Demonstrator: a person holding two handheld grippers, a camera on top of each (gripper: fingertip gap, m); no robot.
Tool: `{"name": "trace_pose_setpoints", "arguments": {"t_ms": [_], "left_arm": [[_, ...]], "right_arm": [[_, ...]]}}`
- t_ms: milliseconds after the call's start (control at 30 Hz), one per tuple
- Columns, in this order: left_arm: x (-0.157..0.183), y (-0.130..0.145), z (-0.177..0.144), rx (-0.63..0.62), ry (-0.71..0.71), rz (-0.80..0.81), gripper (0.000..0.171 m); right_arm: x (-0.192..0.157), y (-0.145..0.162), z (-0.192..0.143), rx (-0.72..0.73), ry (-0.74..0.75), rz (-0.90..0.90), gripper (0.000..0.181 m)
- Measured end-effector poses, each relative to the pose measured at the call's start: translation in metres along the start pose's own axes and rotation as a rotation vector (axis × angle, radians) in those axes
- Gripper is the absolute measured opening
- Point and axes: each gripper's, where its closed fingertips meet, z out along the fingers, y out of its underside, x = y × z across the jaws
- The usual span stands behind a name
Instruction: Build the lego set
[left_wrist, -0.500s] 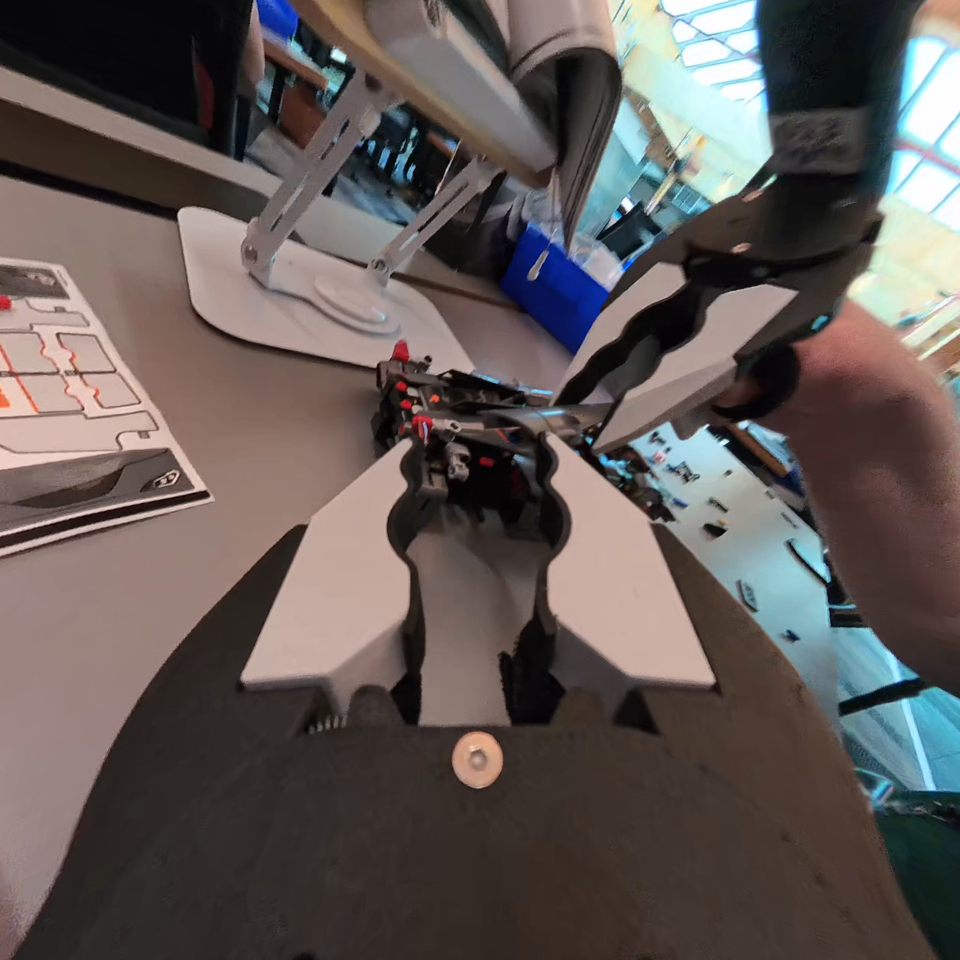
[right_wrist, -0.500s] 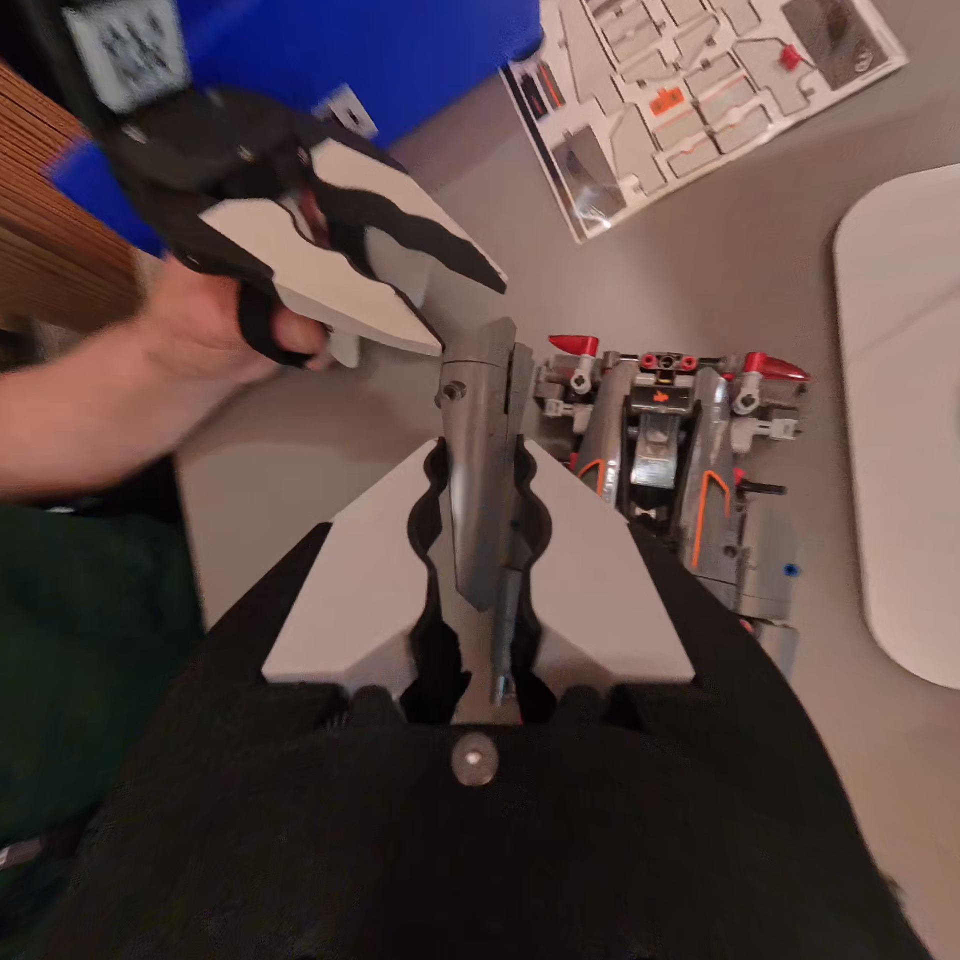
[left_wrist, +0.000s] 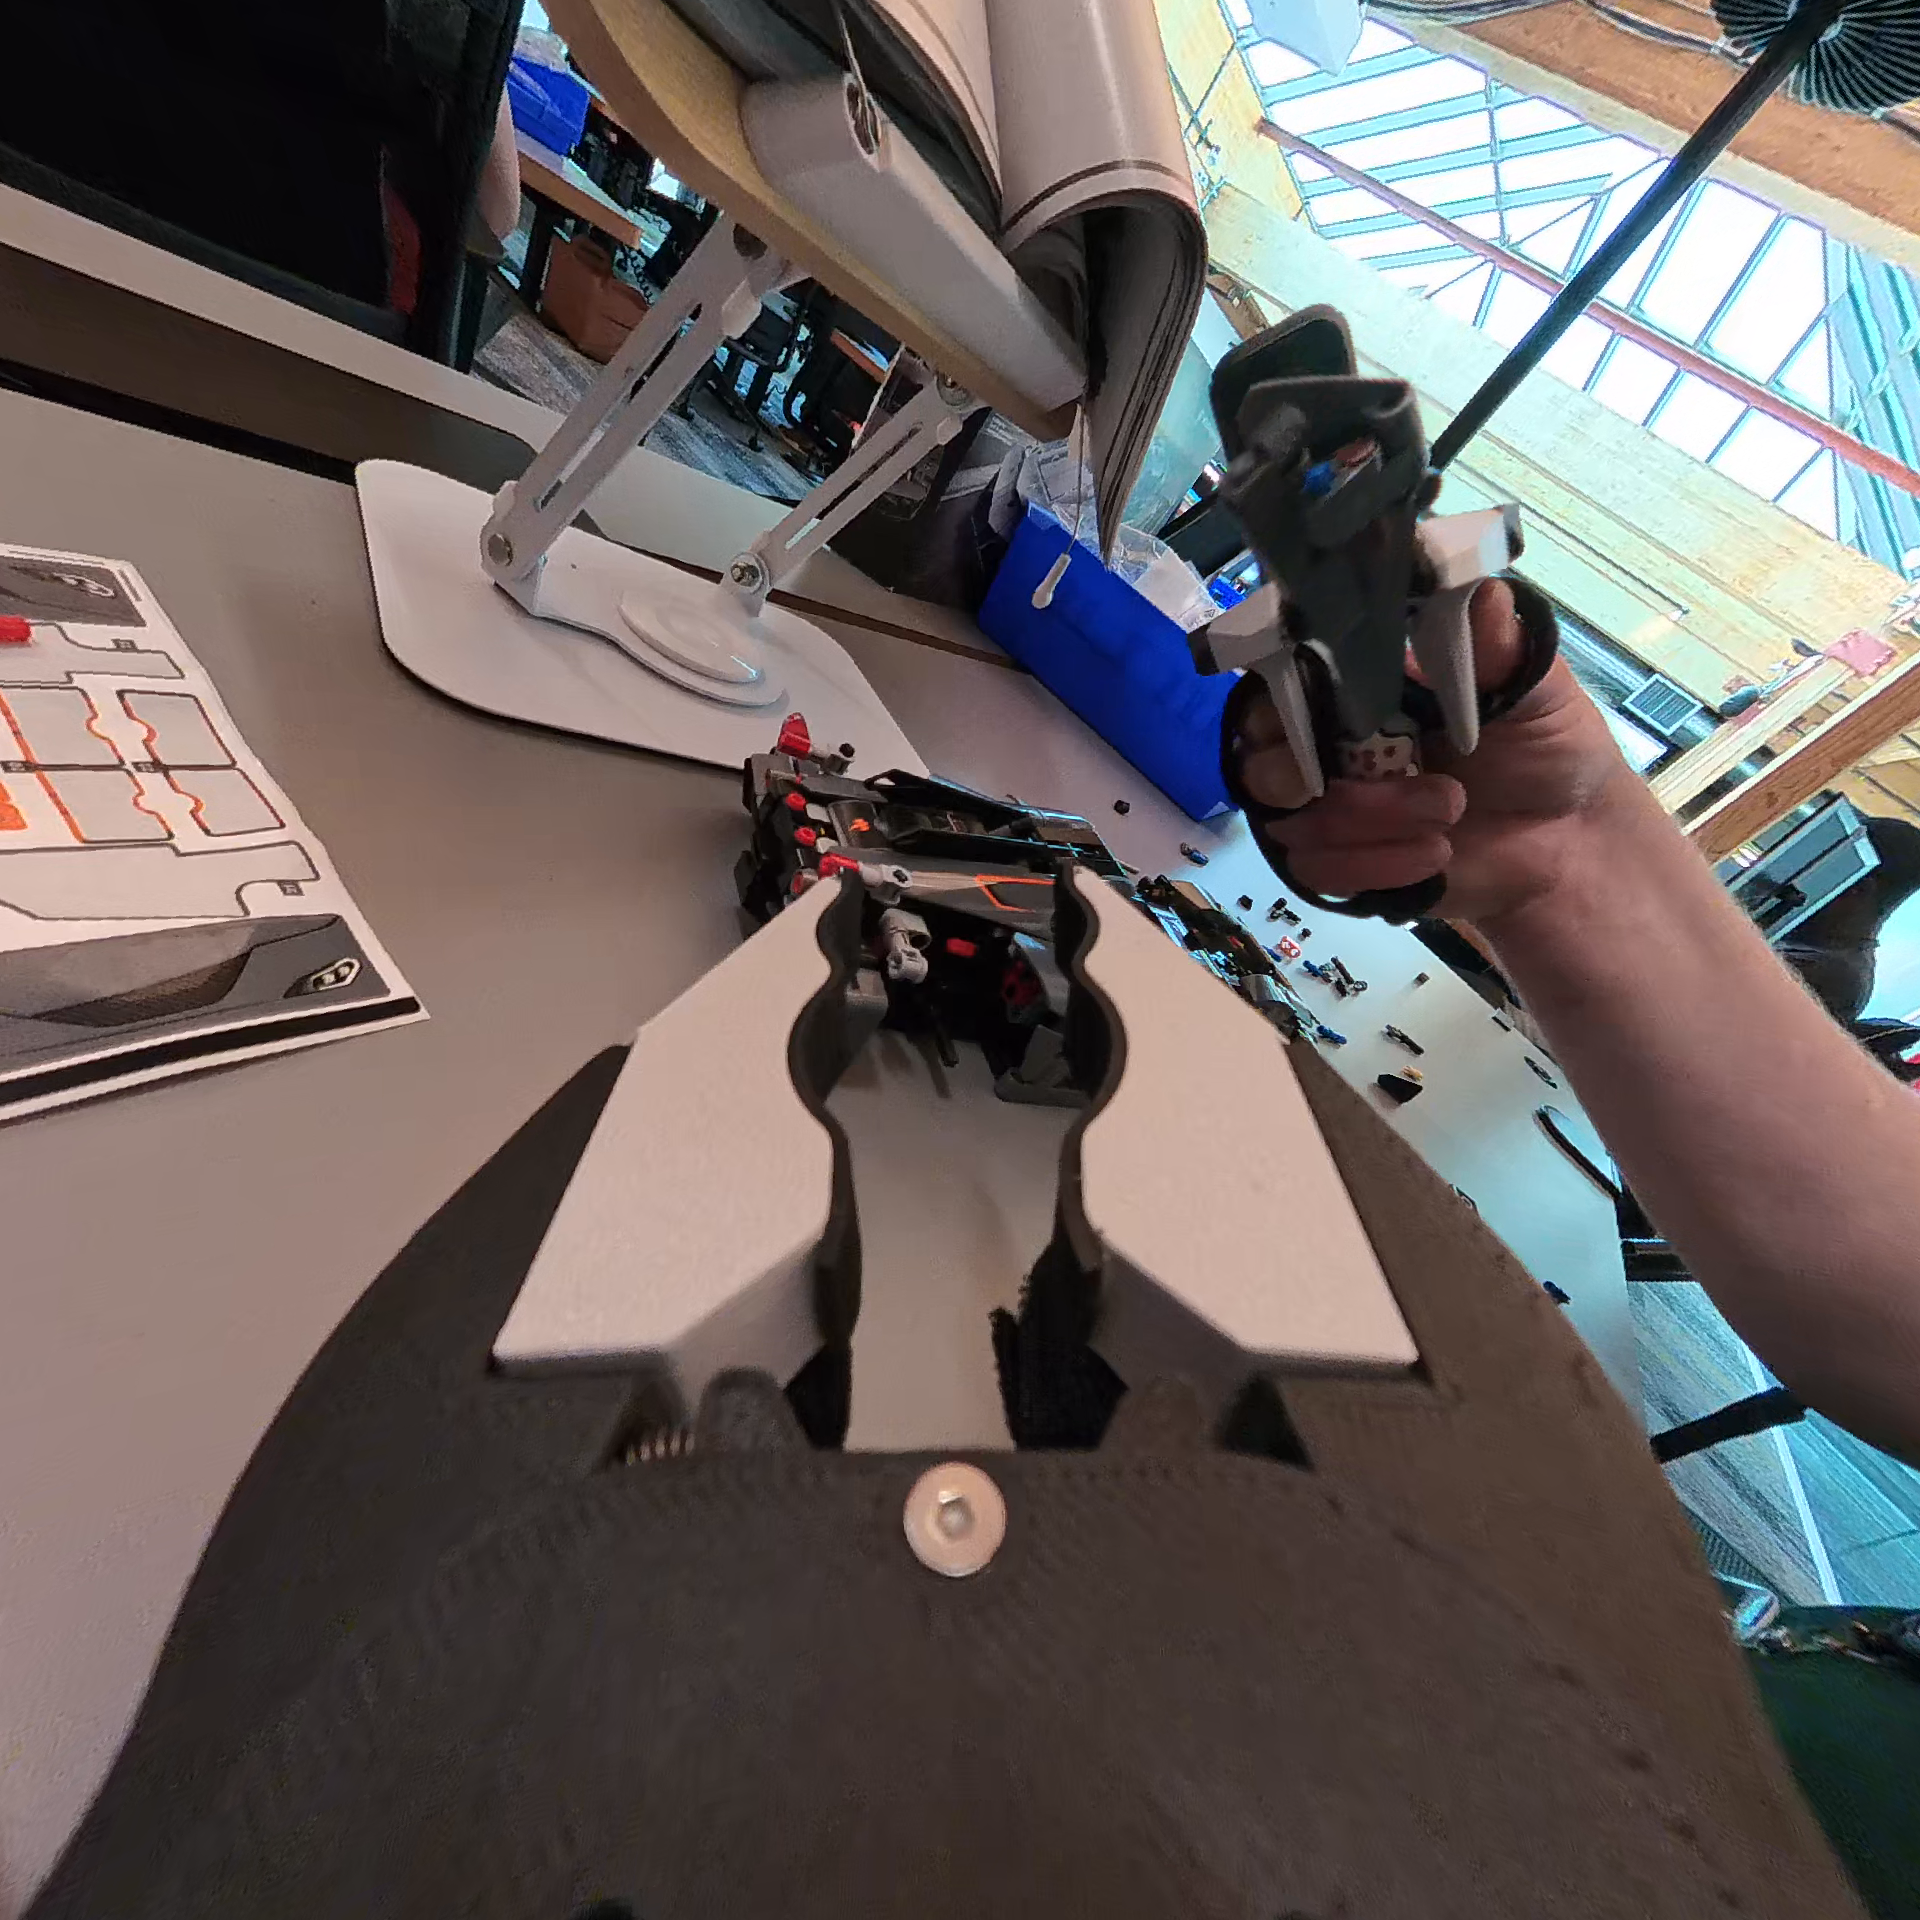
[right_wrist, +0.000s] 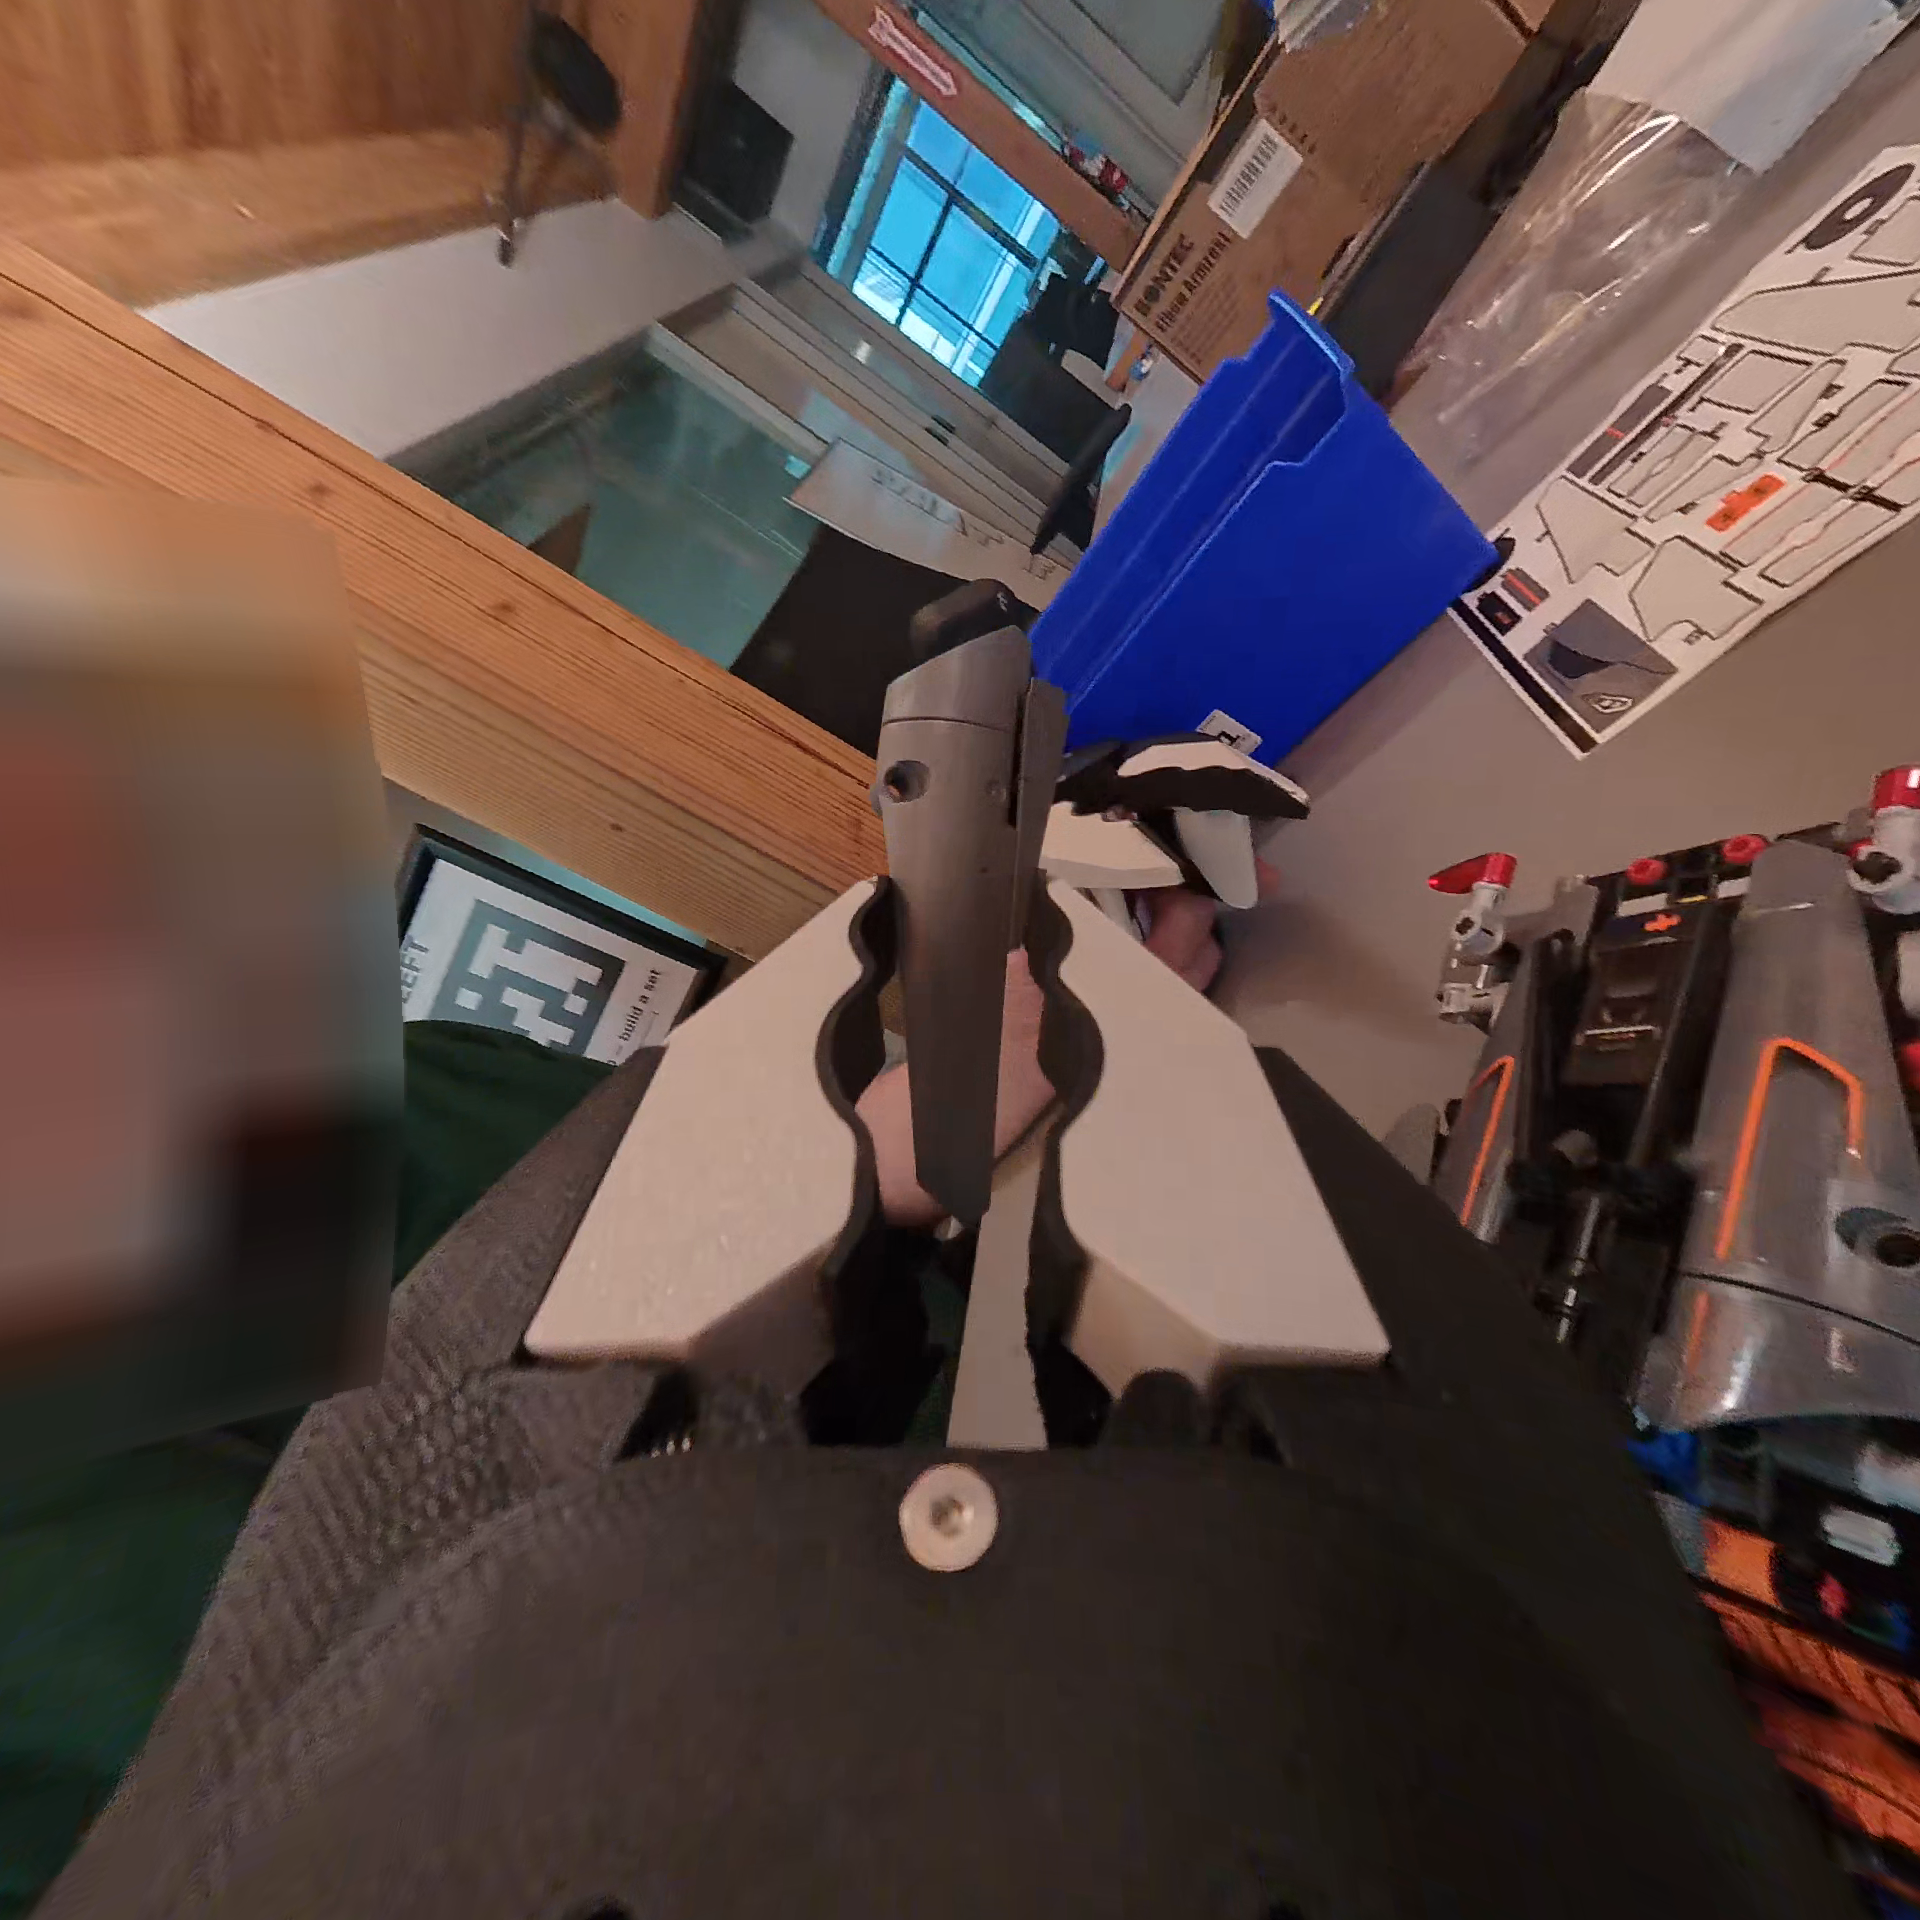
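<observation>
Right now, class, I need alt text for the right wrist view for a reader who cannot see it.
The right gripper clamps a dark grey Lego panel held up in the air. The part-built grey-and-orange Lego car sits on the grey table to its right, with a blue bin behind.

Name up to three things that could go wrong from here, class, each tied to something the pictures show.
1. The right tool pinches the long grey panel only near its lower end, in mid-air; it could pivot or slip out.
2. The left tool is open around the car model; closing carelessly might knock off small exposed pins.
3. Loose small parts scattered on the table could get swept away.
</observation>
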Motion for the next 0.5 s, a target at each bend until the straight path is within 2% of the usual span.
{"name": "trace_pose_setpoints", "arguments": {"t_ms": [300,500], "left_arm": [[0.0,0.001,0.0,-0.006,0.0,-0.005,0.034],[0.0,0.001,0.0,-0.01,0.002,-0.005,0.034]], "right_arm": [[-0.004,-0.004,0.004,0.015,-0.01,0.0,0.023],[0.005,-0.011,-0.009,0.029,0.096,-0.037,0.023]]}}
